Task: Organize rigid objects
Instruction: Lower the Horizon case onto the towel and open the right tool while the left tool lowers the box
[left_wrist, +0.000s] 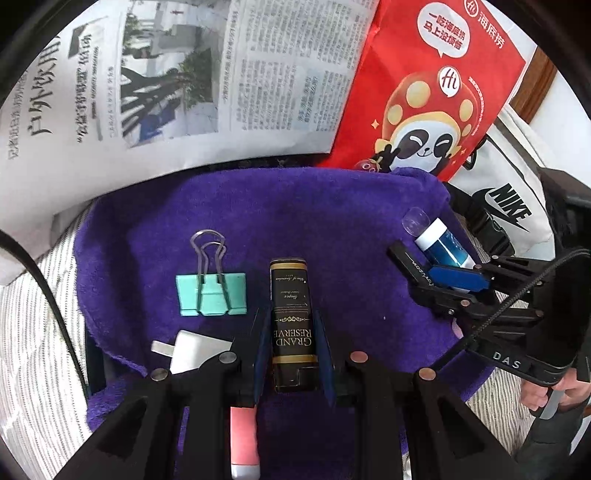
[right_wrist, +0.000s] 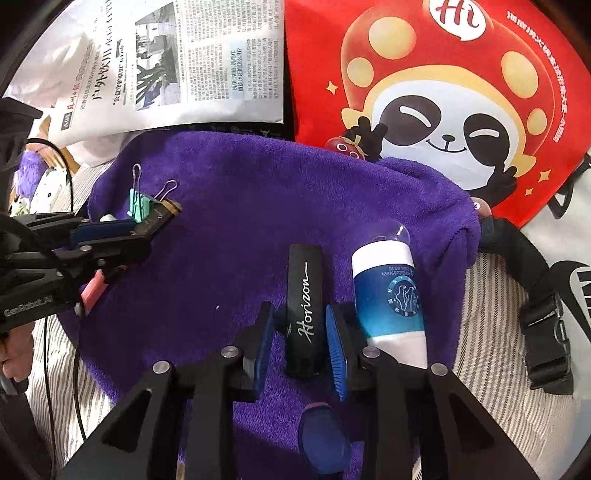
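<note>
A striped sheet (right_wrist: 487, 295) carries a purple towel (left_wrist: 295, 221), newspaper (left_wrist: 184, 74) and red bag (left_wrist: 436, 85).

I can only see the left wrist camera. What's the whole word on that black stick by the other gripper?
Observer: It says Horizon, in white script along the black stick between the right gripper fingers.
Child: Is anything hiding under that gripper?
Observer: Yes, a blue oval thing lies on the purple towel, nearer the camera than the fingers.
Child: What's on the blue tube?
Observer: The blue tube, just right of the stick, has a round seal printed on it.
</note>
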